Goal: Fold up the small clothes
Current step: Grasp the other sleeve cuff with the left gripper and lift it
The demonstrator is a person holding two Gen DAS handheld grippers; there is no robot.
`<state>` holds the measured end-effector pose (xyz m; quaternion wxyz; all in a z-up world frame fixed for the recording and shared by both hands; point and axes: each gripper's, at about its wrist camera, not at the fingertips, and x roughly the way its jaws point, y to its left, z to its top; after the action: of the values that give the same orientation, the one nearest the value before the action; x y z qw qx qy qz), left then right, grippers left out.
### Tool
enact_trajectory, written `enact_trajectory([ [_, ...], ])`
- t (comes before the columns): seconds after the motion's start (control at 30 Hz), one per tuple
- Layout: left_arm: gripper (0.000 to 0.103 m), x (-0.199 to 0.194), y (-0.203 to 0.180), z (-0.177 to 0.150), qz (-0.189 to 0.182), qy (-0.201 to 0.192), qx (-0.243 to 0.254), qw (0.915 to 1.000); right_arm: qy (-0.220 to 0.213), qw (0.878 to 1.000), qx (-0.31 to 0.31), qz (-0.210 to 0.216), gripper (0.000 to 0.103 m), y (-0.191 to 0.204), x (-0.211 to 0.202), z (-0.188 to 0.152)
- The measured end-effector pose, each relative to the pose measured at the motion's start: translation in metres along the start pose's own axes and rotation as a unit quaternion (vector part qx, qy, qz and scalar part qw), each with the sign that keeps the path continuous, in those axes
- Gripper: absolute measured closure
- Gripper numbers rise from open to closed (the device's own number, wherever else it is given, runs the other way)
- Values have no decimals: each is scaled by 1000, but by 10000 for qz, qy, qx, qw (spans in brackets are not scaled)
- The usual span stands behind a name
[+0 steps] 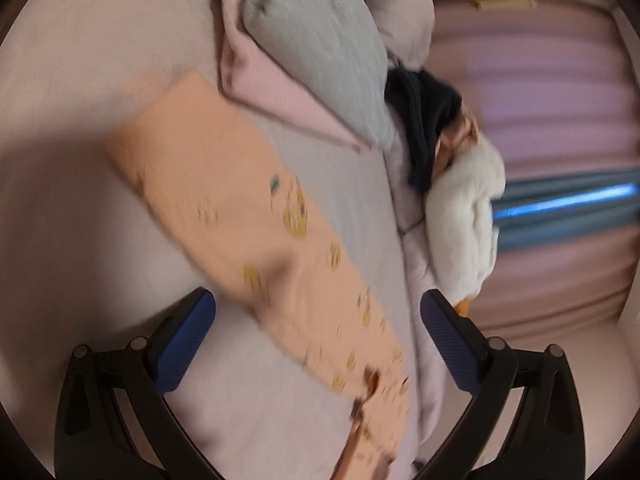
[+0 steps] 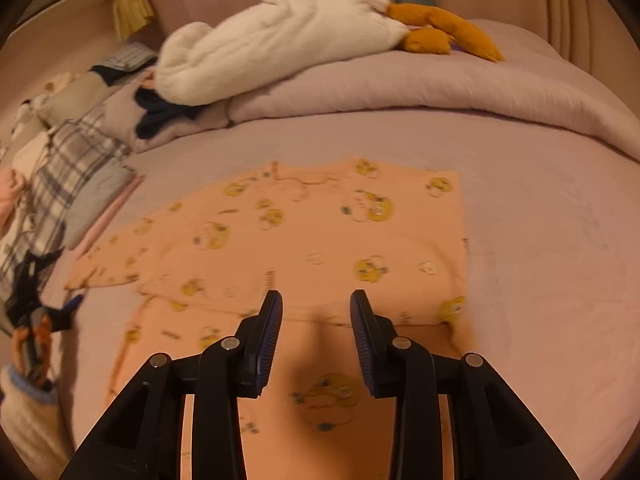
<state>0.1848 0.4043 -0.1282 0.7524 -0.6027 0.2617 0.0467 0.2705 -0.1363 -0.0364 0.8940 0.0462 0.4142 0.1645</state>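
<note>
A small peach garment (image 2: 320, 240) printed with yellow cartoon birds lies flat on the pink bed sheet (image 2: 540, 240), partly folded, with one sleeve reaching out to the left. My right gripper (image 2: 316, 300) hovers over its near folded edge, jaws apart, nothing between the pads. In the blurred left wrist view the same peach garment (image 1: 224, 208) runs as a long strip across the sheet. My left gripper (image 1: 318, 304) stands wide open above the strip, its blue pads (image 1: 188, 340) clear of the cloth. The left gripper and the hand holding it (image 2: 40, 320) show at the left edge of the right wrist view.
A white plush goose (image 2: 280, 40) with orange feet lies on a rolled pink duvet (image 2: 440, 88) at the back. Dark clothing (image 2: 160, 116), a plaid pillow (image 2: 68, 168) and grey and pink pillows (image 1: 320, 60) line the left side. Curtains (image 1: 540, 100) hang beyond the bed.
</note>
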Motion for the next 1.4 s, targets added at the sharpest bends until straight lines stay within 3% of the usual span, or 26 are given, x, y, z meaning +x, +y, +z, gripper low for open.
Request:
enact_trajectory([
  [0.23, 1, 7, -4, 32, 244, -347, -117, 9990, 202, 9992, -325, 76, 68, 20, -6, -15],
  [0.37, 5, 15, -11, 34, 611, -446, 45, 9971, 273, 9987, -412, 140, 68, 25, -9, -22],
  [0.47, 24, 20, -16, 33, 998, -504, 309, 9933, 331, 9984, -444, 64, 68, 27, -10, -28],
  [0.63, 85, 25, -8, 38, 1488, -393, 469, 9870, 513, 9969, -591, -80, 68, 31, -9, -44],
  [0.7, 97, 25, -11, 39, 1750, -334, 699, 9815, 585, 9964, -613, -83, 68, 30, -8, -50],
  [0.87, 100, 19, -23, 35, 1631, -455, 877, 9816, 629, 9969, -464, -67, 68, 24, -9, -53],
  [1.03, 100, 12, -70, 15, 1517, -632, 1534, 9744, 533, 9974, -477, -52, 68, 24, -16, -53],
  [1.23, 100, 25, -148, -32, 1114, -564, 2520, 9596, 457, 9984, -333, 75, 68, 19, -24, -58],
  [1.4, 100, 54, -206, -95, 753, -219, 3247, 9425, 344, 9991, -216, 118, 68, 7, -34, -62],
])
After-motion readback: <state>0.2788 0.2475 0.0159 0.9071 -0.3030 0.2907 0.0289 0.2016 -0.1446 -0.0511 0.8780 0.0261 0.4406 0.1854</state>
